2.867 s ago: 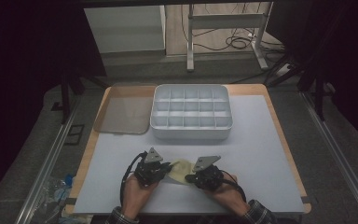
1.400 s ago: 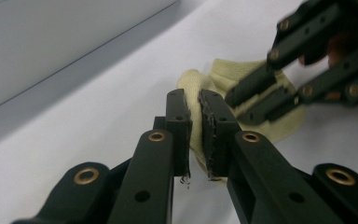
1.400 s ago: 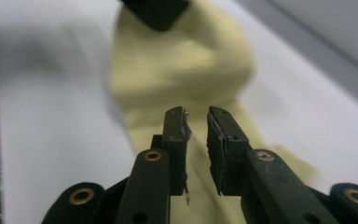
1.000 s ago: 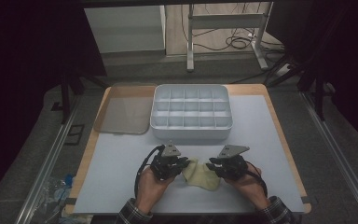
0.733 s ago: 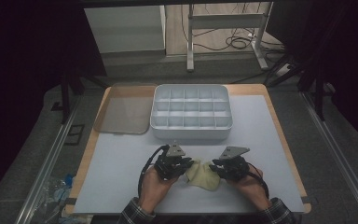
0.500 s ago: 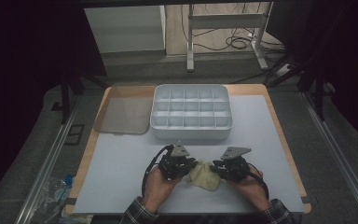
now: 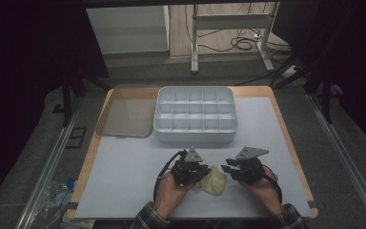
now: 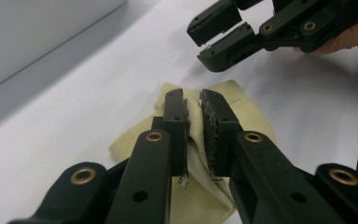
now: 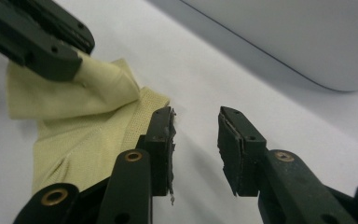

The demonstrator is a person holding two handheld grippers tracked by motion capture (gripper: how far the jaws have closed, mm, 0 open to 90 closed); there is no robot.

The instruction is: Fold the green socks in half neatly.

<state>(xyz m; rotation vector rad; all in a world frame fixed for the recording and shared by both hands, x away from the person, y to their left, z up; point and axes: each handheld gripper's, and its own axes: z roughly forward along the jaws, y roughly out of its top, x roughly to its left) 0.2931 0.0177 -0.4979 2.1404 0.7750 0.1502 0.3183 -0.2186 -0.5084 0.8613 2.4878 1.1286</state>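
between 2 grippers (image 7: 212, 169), 1 yellow cloth (image 7: 215, 180)

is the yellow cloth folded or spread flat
Folded and bunched: the yellow cloth rises in a pinched ridge between the left tongs.

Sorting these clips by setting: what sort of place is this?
Probably a lab or recording workshop, not a home: a white work table in a dark room, a metal stand with loose cables on the floor behind, and hand-held grippers.

1 yellow cloth (image 7: 213, 179), 2 grippers (image 7: 201, 172) (image 7: 226, 171), 1 compartment box (image 7: 195, 114), 1 lid (image 7: 125, 118)
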